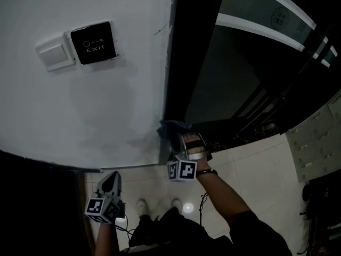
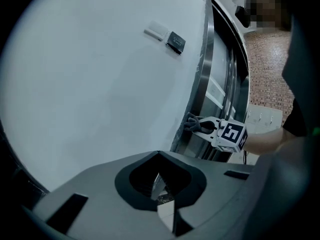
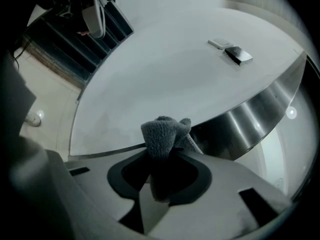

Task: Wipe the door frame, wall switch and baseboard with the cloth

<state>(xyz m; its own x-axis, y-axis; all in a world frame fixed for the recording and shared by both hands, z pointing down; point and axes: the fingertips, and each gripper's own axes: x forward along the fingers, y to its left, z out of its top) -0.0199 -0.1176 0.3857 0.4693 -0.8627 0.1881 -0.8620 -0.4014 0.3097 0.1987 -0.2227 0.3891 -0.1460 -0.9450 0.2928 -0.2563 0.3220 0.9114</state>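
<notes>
Head view: your right arm reaches forward from the lower right, forearm bare below a dark sleeve and a band at the wrist. It carries the right gripper [image 1: 184, 142] up to the lower part of the door frame [image 1: 184, 63], just where the dark frame meets the white wall [image 1: 96, 105]. In the right gripper view its claw is pinched on the grey cloth [image 3: 165, 136]. A bunched wad stands out past the tips, and the rest is tucked down between the jaws. The wad sits against the frame's edge.

Your left arm hangs low at the bottom of the head view. The left gripper [image 1: 110, 188] points up at the wall, close to the dark strip [image 1: 32, 167] at its foot and above the tiled floor [image 1: 256, 169]. In the left gripper view its jaws are pressed together with nothing between them.

The wall switch [image 1: 55, 52] and the black exit plate [image 1: 94, 43] just beside it sit high on the wall, well apart from both grippers.
</notes>
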